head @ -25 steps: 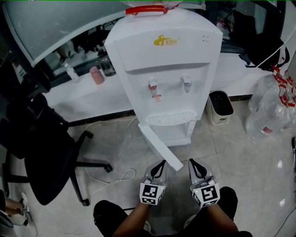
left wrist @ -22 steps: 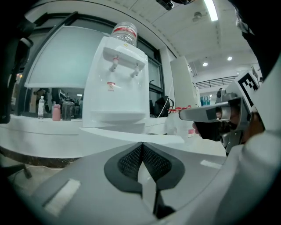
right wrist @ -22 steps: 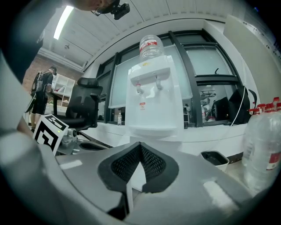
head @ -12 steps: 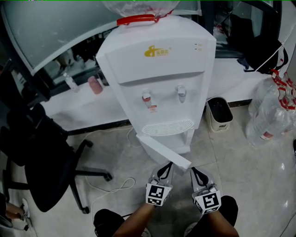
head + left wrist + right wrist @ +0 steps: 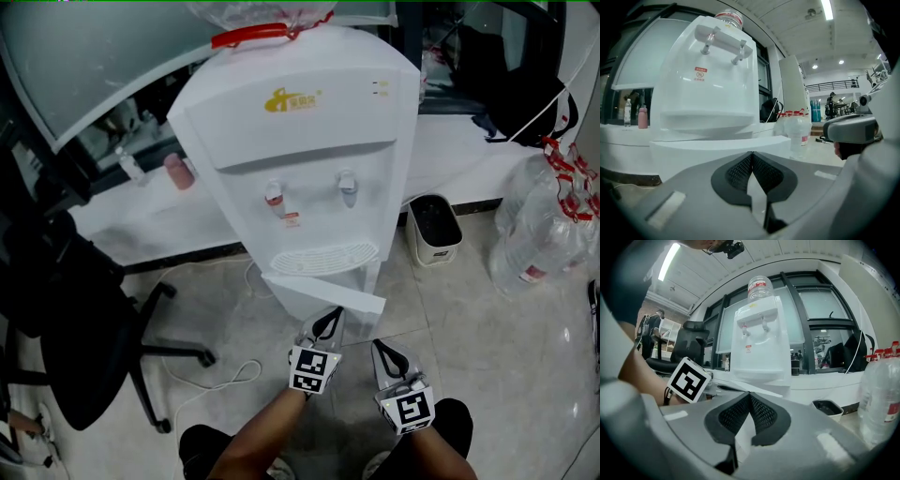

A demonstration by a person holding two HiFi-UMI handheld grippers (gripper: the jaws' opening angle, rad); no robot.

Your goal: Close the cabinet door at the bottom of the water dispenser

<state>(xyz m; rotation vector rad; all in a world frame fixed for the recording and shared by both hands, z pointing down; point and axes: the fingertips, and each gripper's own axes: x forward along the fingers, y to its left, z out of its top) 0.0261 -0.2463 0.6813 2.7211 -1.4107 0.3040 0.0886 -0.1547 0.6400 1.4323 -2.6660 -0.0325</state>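
Note:
A white water dispenser [image 5: 300, 159] stands on the floor with a bottle on top. Its bottom cabinet door [image 5: 323, 292] is swung most of the way in, lying at a slant across the base. My left gripper [image 5: 328, 323] is shut with its tips against the door's outer face; the door [image 5: 717, 150] fills the space just beyond the shut jaws in the left gripper view. My right gripper [image 5: 382, 352] is shut and empty, a little back to the right. The right gripper view shows the dispenser [image 5: 759, 345] and the left gripper's marker cube [image 5: 688, 378].
A black office chair [image 5: 84, 319] stands at the left, with a white cable [image 5: 220, 380] on the floor. A small bin [image 5: 433, 230] sits right of the dispenser, and large water bottles [image 5: 544, 225] stand at the far right. A white counter [image 5: 141, 211] runs behind.
The door has swung from sticking out toward me to nearly across the dispenser's base. My left gripper has moved forward with it; the right gripper followed a little.

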